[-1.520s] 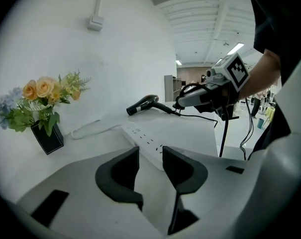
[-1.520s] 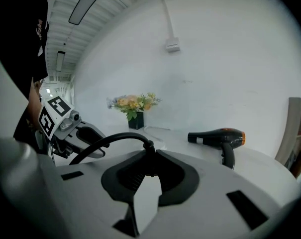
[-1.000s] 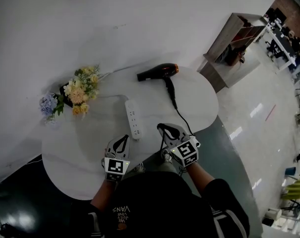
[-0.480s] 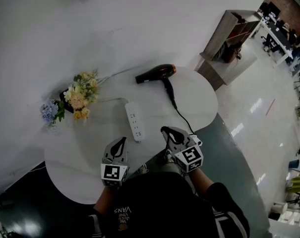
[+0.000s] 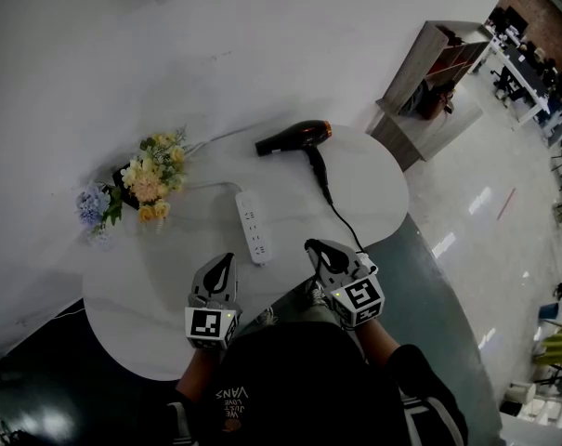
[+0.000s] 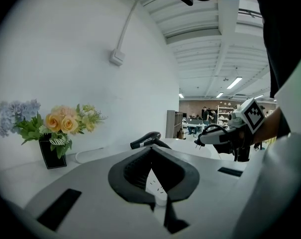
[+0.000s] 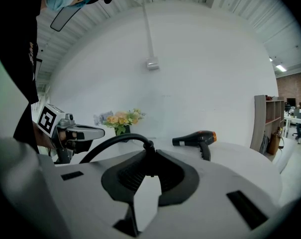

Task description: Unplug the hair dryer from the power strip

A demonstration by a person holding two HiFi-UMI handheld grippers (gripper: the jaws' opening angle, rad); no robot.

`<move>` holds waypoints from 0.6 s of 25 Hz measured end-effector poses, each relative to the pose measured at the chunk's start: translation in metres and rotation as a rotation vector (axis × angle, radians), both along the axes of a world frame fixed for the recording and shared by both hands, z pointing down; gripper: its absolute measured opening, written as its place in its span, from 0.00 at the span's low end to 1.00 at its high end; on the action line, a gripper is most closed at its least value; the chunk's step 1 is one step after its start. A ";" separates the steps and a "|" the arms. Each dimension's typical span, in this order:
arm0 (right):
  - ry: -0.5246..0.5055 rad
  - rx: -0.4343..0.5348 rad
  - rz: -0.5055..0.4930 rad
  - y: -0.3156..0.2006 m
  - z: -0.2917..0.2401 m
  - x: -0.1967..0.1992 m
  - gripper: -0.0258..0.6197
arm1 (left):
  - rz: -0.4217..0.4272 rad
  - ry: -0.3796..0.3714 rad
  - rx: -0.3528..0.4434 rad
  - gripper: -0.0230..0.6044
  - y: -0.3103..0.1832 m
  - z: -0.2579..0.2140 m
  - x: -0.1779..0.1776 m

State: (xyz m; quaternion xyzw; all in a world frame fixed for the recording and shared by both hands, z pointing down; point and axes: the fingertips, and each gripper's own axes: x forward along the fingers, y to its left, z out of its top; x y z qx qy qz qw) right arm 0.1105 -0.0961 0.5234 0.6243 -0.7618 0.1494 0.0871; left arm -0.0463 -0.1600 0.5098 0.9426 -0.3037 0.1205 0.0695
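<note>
A black and orange hair dryer (image 5: 294, 137) lies at the far side of the round white table (image 5: 132, 314). Its black cord (image 5: 341, 216) runs back to my right gripper (image 5: 310, 245), which is shut on the black plug (image 7: 148, 148). The plug is clear of the white power strip (image 5: 253, 226), which lies flat between the two grippers. My left gripper (image 5: 227, 261) hovers just near of the strip, shut and empty. In the left gripper view the strip (image 6: 155, 183) shows behind the closed jaws, with the dryer (image 6: 146, 140) beyond.
A vase of yellow and blue flowers (image 5: 137, 186) stands at the table's left rear beside the white wall. The strip's white lead (image 5: 211, 137) runs toward the wall. A wooden shelf unit (image 5: 434, 86) stands on the floor at the right, beyond the table edge.
Both grippers have lifted a little above the table, the left one more, and the right still holds the plug. The dryer and strip lie where they were.
</note>
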 end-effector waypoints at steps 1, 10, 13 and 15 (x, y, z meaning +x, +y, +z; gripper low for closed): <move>0.001 0.000 -0.002 0.000 0.000 0.000 0.15 | -0.003 0.006 0.002 0.07 -0.001 -0.001 0.000; 0.000 -0.001 -0.009 0.000 -0.002 0.000 0.15 | -0.005 0.029 -0.005 0.07 0.003 -0.007 0.001; -0.002 -0.001 -0.009 -0.001 -0.001 0.000 0.15 | -0.006 0.034 0.000 0.07 0.002 -0.007 0.001; -0.004 -0.002 -0.009 -0.002 -0.001 0.001 0.15 | -0.005 0.036 0.006 0.07 0.000 -0.006 0.002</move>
